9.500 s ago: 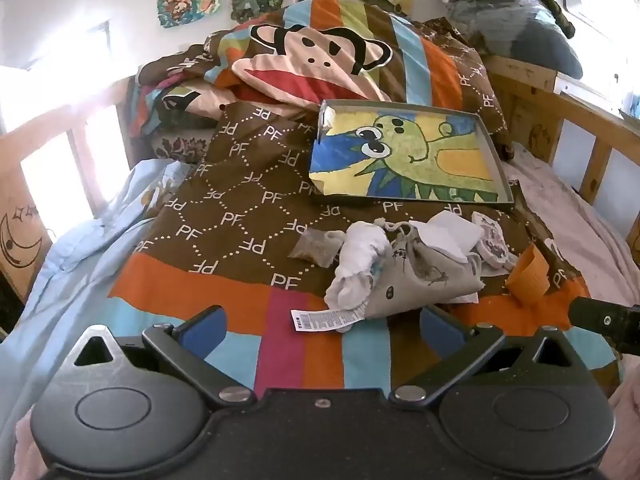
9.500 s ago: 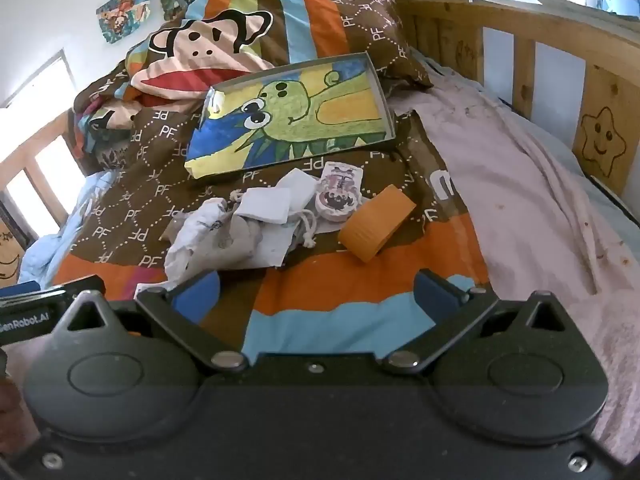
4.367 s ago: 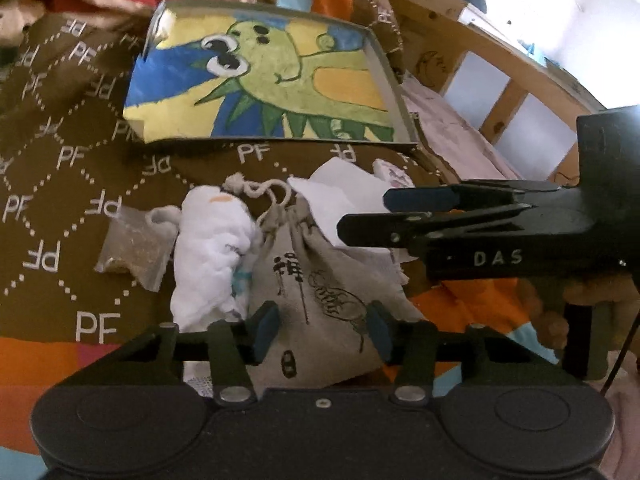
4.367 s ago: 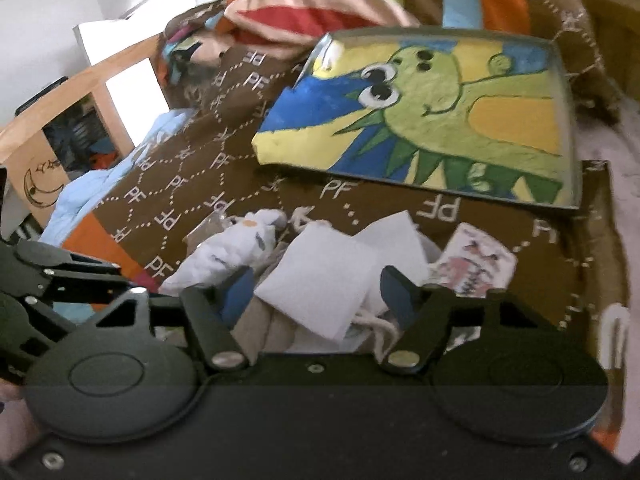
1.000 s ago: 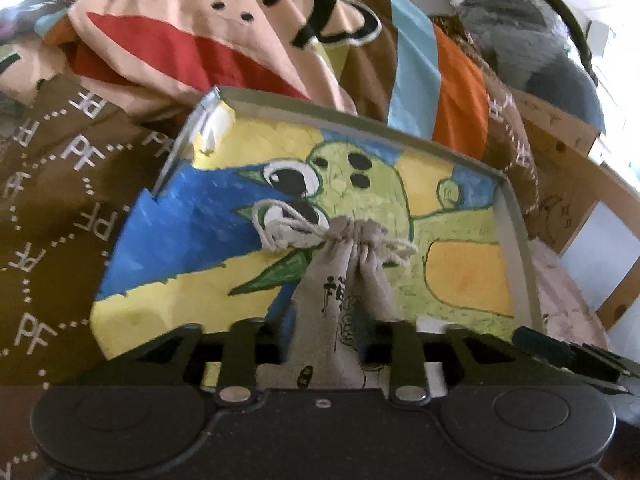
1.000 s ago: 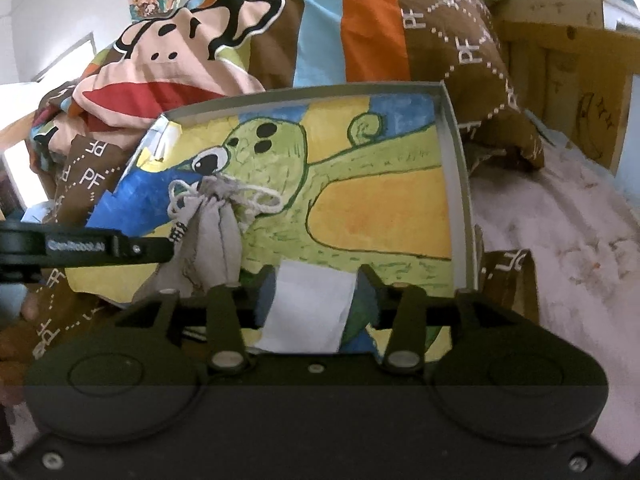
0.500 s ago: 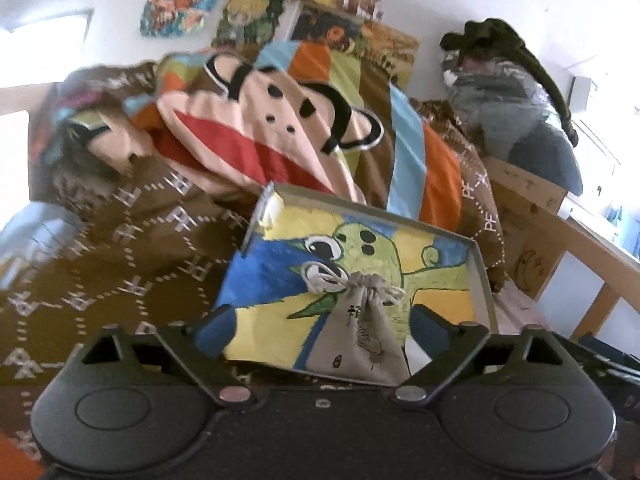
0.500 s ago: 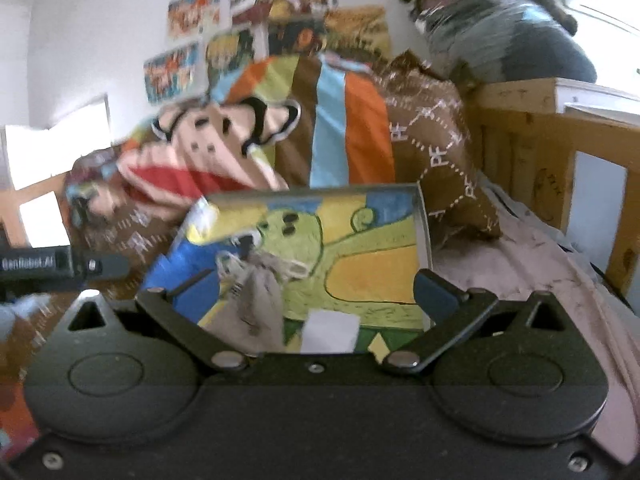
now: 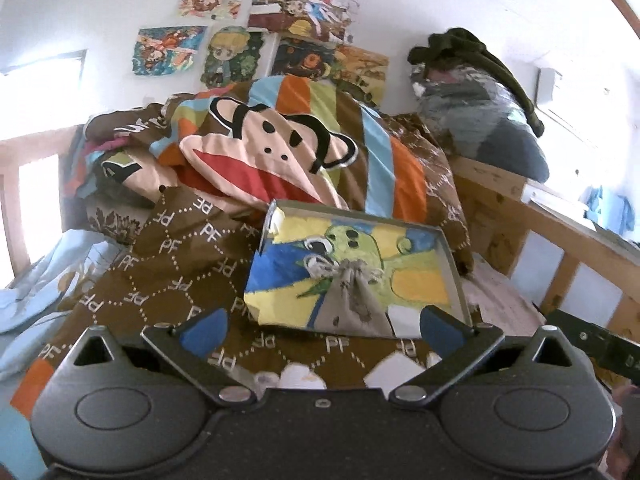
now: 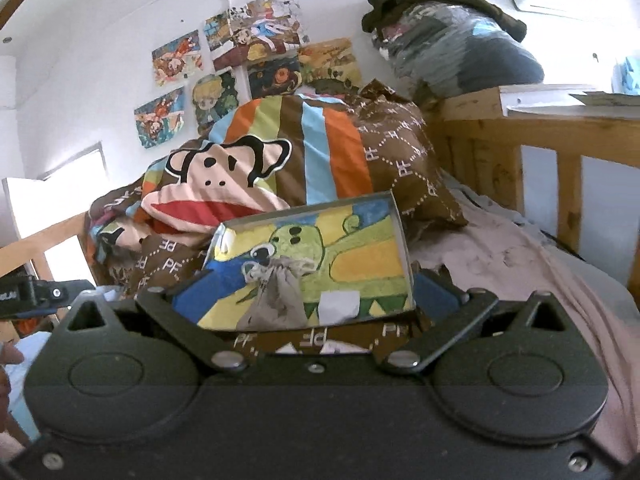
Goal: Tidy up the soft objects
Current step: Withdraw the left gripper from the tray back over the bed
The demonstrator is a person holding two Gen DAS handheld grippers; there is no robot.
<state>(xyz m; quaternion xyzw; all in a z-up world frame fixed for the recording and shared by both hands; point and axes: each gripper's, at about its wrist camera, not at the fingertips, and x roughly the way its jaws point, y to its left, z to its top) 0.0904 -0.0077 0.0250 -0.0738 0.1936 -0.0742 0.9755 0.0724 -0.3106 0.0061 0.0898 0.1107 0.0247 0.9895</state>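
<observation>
monkey-print duvet (image 9: 276, 160), wall posters (image 9: 224, 52), wooden bedrail (image 10: 532, 152)

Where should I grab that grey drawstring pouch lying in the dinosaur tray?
Probably at the cinched neck of the drawstring pouch, just below the cord knot, coming from above. It lies flat in the tray, neck toward the far side, and narrows there.

White items (image 9: 301, 376) half-hidden behind left claw (image 9: 320, 330)

Each handheld black plastic left gripper (image 9: 322, 326) and matching right gripper (image 10: 308, 294) has round side housings. Silver pivot screws join angled links carrying blue finger pads (image 9: 202, 326).
</observation>
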